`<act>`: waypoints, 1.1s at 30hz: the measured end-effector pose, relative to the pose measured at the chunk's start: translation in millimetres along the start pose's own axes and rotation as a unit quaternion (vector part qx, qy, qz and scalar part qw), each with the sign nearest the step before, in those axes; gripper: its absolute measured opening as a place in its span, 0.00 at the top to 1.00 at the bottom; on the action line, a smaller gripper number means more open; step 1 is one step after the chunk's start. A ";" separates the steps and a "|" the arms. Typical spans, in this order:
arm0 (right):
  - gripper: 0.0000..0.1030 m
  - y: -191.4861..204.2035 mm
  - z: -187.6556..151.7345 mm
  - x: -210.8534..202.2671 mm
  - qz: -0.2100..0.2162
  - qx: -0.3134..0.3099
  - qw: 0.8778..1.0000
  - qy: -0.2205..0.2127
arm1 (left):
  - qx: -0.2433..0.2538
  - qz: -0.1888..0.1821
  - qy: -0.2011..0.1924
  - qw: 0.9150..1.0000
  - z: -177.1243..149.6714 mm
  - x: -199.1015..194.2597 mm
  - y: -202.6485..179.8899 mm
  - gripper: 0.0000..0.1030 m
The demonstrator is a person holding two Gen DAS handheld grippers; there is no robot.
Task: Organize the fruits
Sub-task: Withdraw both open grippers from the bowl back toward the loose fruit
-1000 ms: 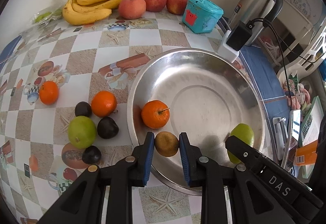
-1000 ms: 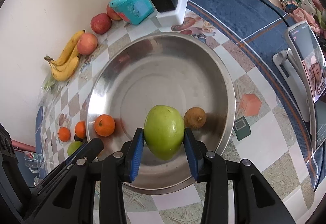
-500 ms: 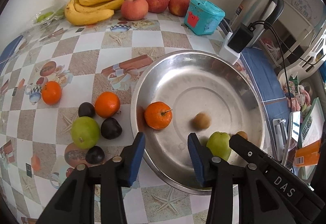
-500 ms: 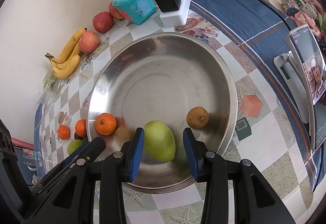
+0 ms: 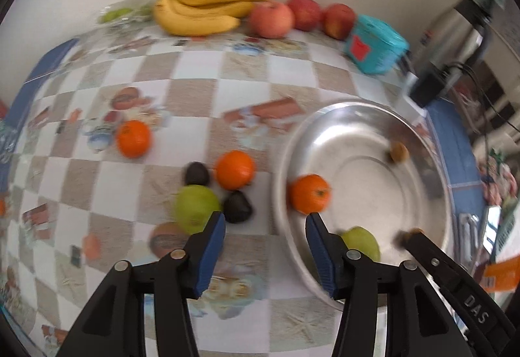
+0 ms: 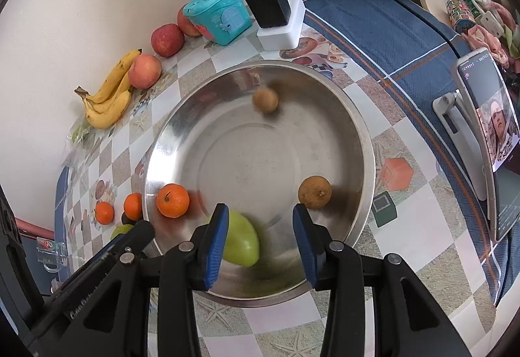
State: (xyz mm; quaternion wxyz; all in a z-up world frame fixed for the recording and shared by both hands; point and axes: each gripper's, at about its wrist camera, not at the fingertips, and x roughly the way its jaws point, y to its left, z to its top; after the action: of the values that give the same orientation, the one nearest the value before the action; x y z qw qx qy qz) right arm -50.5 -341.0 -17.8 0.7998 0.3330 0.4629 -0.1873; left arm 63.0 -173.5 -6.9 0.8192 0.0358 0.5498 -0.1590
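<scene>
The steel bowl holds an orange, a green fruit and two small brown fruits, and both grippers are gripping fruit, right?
Not quite: both grippers, left and right, are open and empty, as each wrist view shows. The steel bowl contents are as you said.

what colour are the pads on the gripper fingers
Blue, on black frames. The right gripper pads show sharpest in the right wrist view.

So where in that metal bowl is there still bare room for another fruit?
The bowl is bare across its middle and right wall, between the blurred brown fruit at the back and the brown fruit on the right. The near left is crowded: orange and green fruit, right by the open right fingers.
</scene>
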 end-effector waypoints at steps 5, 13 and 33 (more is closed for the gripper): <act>0.59 5.4 -1.4 -1.3 0.001 -0.009 1.000 -0.002 | -0.041 0.030 -0.013 0.999 4.2 -10.0 30.3 0.46; 0.59 22.1 -5.4 -8.4 0.004 -0.032 0.999 -0.010 | -0.083 0.072 -0.034 0.993 3.8 -26.2 68.0 0.46; 0.59 73.4 -20.3 -21.2 0.014 -0.100 0.995 -0.028 | -0.094 0.075 -0.052 0.991 0.3 -43.2 79.0 0.45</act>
State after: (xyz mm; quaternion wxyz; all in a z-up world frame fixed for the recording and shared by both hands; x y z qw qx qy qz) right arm -29.1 -274.9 19.9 0.8440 0.2529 0.4523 -0.1384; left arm 72.1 -89.2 23.4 0.8558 -0.0090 0.5151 -0.0465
